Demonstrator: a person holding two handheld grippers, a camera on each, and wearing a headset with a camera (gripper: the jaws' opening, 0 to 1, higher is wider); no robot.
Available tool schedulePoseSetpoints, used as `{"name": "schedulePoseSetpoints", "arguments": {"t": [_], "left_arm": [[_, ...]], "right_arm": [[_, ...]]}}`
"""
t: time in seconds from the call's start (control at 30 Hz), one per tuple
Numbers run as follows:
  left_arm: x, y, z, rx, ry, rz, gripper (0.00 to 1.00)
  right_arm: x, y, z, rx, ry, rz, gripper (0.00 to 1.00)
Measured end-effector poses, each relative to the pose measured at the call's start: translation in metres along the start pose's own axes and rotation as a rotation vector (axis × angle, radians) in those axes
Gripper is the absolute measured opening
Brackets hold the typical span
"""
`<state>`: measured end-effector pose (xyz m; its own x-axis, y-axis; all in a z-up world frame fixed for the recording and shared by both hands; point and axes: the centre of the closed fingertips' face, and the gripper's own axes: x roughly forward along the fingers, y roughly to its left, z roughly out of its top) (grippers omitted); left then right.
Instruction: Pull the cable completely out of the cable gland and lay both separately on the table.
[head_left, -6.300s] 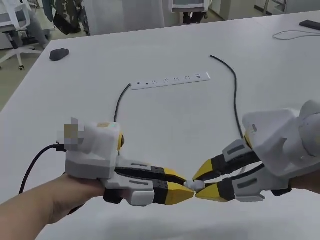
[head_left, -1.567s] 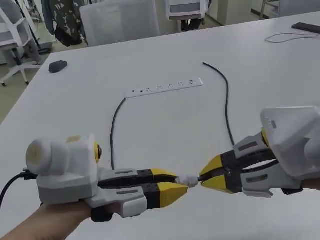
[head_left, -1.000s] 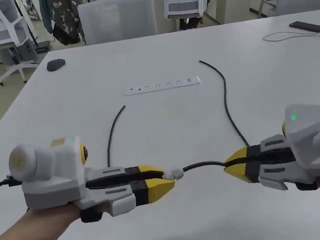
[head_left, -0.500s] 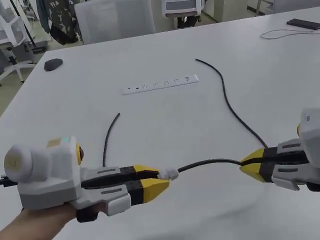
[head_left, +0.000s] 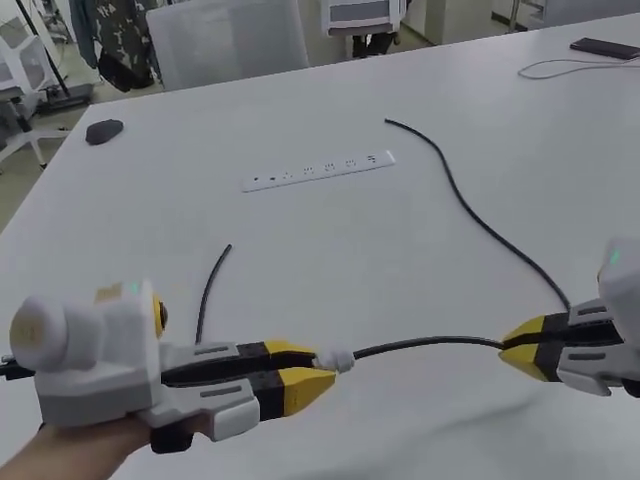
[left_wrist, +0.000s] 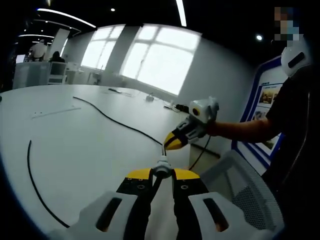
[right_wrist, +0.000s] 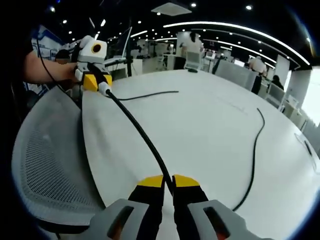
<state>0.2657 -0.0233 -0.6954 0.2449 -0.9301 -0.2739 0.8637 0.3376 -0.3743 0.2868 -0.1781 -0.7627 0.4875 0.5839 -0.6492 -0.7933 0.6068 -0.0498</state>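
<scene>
Head view: the left gripper (head_left: 320, 365) has its yellow-tipped jaws shut on the white cable gland (head_left: 337, 357), which projects just beyond the jaw tips, above the table (head_left: 330, 230). From the front of the gland a black cable (head_left: 425, 343) spans in a shallow arc to the right gripper (head_left: 508, 350), whose jaws are clamped on it. Past the right jaws the cable lies on the table and curves away to a free end. Beside and behind the left jaws a further black stretch lies on the table. Whether it joins the rear of the gland cannot be told. Well ahead of both jaw pairs lie a white power strip (head_left: 320, 170) and, farther off, a dark mouse (head_left: 103, 130).

Left gripper view: the gland sits between the two jaw tips, and the cable leaves it straight ahead toward the right gripper, which is held in a hand.

Right gripper view: the cable is pinched between the jaw tips and runs forward to the gland at the left gripper's tips. A grey mesh chair (right_wrist: 45, 160) lies below and to one side of the jaws.
</scene>
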Motion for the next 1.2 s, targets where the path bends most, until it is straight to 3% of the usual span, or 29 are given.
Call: {"name": "schedulePoseSetpoints", "arguments": {"t": [0.1, 0.2, 0.27, 0.3, 0.37, 0.4, 0.43, 0.47, 0.6, 0.67, 0.83, 1.2], "left_arm": [[0.0, 0.001, 0.0, 0.001, 0.001, -0.002, 0.15], [-0.001, 0.002, 0.0, 0.004, 0.002, -0.001, 0.15], [-0.002, 0.002, 0.0, 0.01, 0.006, -0.001, 0.15], [-0.003, 0.002, 0.0, 0.014, 0.009, -0.003, 0.15], [-0.002, 0.001, 0.001, 0.024, 0.016, -0.006, 0.15], [-0.001, -0.001, 0.001, 0.031, 0.02, -0.01, 0.15], [0.0, -0.002, 0.001, 0.038, 0.025, -0.014, 0.15], [0.001, -0.003, 0.001, 0.048, 0.031, -0.018, 0.15], [0.003, -0.005, 0.001, 0.071, 0.048, -0.026, 0.15], [0.003, -0.006, 0.001, 0.074, 0.052, -0.028, 0.15], [0.004, -0.009, -0.001, 0.085, 0.064, -0.037, 0.15], [0.006, -0.014, -0.007, 0.105, 0.088, -0.052, 0.15]], "right_arm": [[-0.001, 0.003, -0.002, 0.004, 0.007, 0.022, 0.02], [-0.005, 0.005, 0.002, -0.043, 0.008, 0.04, 0.07], [-0.007, 0.01, 0.008, -0.053, 0.001, 0.07, 0.16], [-0.009, 0.02, 0.013, -0.048, 0.003, 0.127, 0.13], [-0.01, 0.03, 0.034, -0.091, -0.054, 0.164, 0.13], [-0.011, 0.036, 0.041, -0.102, -0.057, 0.185, 0.14], [-0.013, 0.05, 0.053, -0.148, -0.077, 0.238, 0.14], [-0.012, 0.054, 0.062, -0.171, -0.092, 0.243, 0.14], [-0.008, 0.083, 0.089, -0.316, -0.106, 0.315, 0.09], [-0.004, 0.092, 0.099, -0.338, -0.117, 0.337, 0.09], [0.009, 0.098, 0.107, -0.389, -0.098, 0.359, 0.06], [0.021, 0.107, 0.093, -0.458, -0.032, 0.409, 0.0]]}}
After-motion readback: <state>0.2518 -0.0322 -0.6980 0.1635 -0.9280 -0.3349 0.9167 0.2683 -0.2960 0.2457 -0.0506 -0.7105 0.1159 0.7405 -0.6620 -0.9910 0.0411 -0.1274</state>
